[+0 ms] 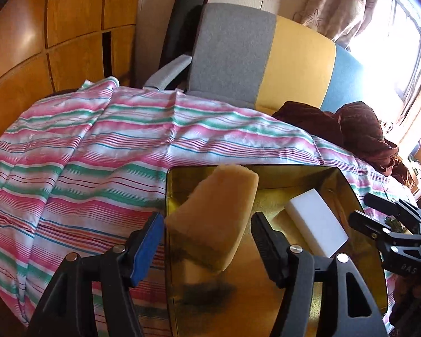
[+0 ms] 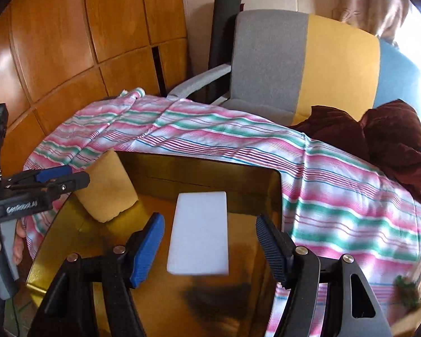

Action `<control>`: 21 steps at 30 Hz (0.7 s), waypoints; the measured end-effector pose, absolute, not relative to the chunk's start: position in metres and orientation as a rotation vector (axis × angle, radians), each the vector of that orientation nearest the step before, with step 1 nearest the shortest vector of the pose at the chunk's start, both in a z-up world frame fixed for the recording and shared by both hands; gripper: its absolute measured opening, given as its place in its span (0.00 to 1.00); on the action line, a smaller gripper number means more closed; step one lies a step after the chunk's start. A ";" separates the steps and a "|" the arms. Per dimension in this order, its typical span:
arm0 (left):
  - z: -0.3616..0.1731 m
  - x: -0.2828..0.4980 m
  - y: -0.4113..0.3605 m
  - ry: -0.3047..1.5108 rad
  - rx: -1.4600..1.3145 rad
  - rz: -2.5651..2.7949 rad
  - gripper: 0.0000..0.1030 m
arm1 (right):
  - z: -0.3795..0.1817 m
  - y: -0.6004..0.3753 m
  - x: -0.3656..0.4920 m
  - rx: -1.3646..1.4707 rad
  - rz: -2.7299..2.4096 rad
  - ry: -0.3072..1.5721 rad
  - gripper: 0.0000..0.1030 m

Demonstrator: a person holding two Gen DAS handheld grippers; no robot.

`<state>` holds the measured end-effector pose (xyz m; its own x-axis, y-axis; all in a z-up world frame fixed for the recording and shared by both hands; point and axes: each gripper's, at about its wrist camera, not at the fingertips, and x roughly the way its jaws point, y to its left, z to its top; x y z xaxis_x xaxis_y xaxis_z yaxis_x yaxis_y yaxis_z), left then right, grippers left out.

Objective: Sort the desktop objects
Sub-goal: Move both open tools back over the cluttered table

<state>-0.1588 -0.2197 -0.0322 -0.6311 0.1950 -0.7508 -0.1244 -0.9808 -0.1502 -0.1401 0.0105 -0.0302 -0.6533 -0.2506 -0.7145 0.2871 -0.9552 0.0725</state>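
We are holding both claws wide open over the shiny gold tin (image 2: 143,165), the left gripper (image 1: 207,224) by the yellow sponge (image 1: 213,219) and the right gripper (image 2: 210,234) by the white block (image 2: 199,230).

Both the left claw (image 1: 207,241) and the right claw (image 2: 210,248) hang with fingers spread wide, gripping nothing.

We see a striped cloth (image 1: 98,146) in pink, green and white draped over the desk. Behind it stands a chair (image 1: 233,56) with grey, yellow and blue upholstery panels and a grey armrest (image 1: 168,73). A dark brown garment (image 1: 362,132) lies crumpled at the chair's seat. We note wooden wall panels (image 1: 56,28) at left and a curtain (image 1: 348,2) beside a bright window (image 1: 401,42).
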 end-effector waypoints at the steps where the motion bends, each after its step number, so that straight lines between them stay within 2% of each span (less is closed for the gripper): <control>1: -0.030 -0.157 -0.219 -0.109 -1.241 2.693 0.64 | -0.029 0.016 -0.132 1.103 -2.624 0.051 0.67; 11: -0.002 -0.108 -0.175 -0.117 -1.063 2.586 0.64 | -0.035 0.076 -0.033 1.009 -2.714 0.012 0.72; 17: 0.006 -0.067 -0.095 -0.107 -0.983 2.291 0.64 | -0.039 0.137 0.042 1.009 -2.869 0.031 0.79; 21: -0.001 -0.040 -0.023 -0.004 -0.958 2.127 0.64 | -0.040 0.184 0.092 1.022 -2.982 0.001 0.85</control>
<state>-0.0396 -0.0234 -0.0008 -0.4055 0.6609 -0.6315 -0.6585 -0.6904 -0.2996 0.0917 0.1842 -0.0400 -0.7898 0.0100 -0.6132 -0.0096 -0.9999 -0.0040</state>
